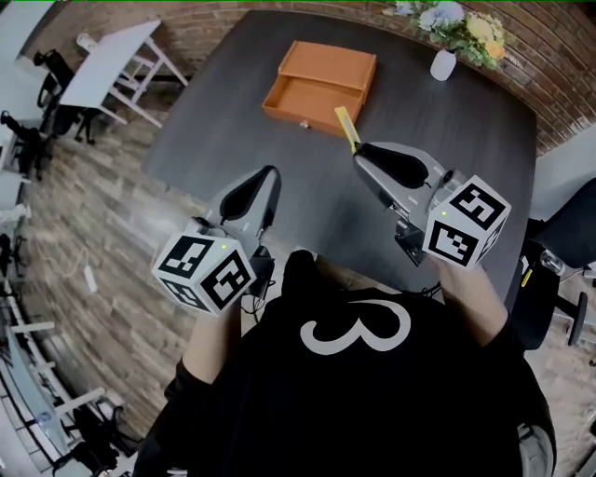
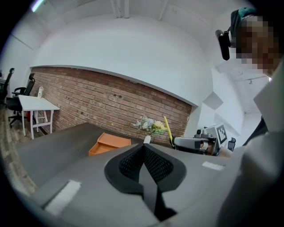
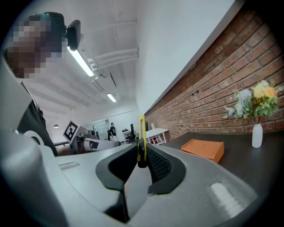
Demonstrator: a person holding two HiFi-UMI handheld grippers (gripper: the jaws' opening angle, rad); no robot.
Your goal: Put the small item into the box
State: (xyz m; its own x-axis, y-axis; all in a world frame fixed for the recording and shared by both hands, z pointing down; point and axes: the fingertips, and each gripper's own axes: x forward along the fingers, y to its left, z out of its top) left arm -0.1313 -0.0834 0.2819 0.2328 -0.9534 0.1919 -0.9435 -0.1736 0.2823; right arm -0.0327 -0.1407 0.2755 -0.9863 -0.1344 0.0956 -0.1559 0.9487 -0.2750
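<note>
Right gripper [image 1: 357, 155] fingers pinched a thin yellow strip [image 1: 346, 125], ready for the open orange box [image 1: 321, 88] beyond; left gripper [image 1: 272, 173] fingers sat pressed together, empty.

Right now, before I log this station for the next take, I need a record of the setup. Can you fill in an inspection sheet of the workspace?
Surface: dark grey table.
Job's things: orange box, open, on the far part of the table; thin yellow item, upright in the right tongs, not yet in the box.
Clutter: white vase with flowers at the far right corner.
Grippers: left tongs shut, empty; right tongs shut on the yellow item.
Cables: nothing seen.
Surroundings: brick wall, wood floor, white side table, office chairs.
</note>
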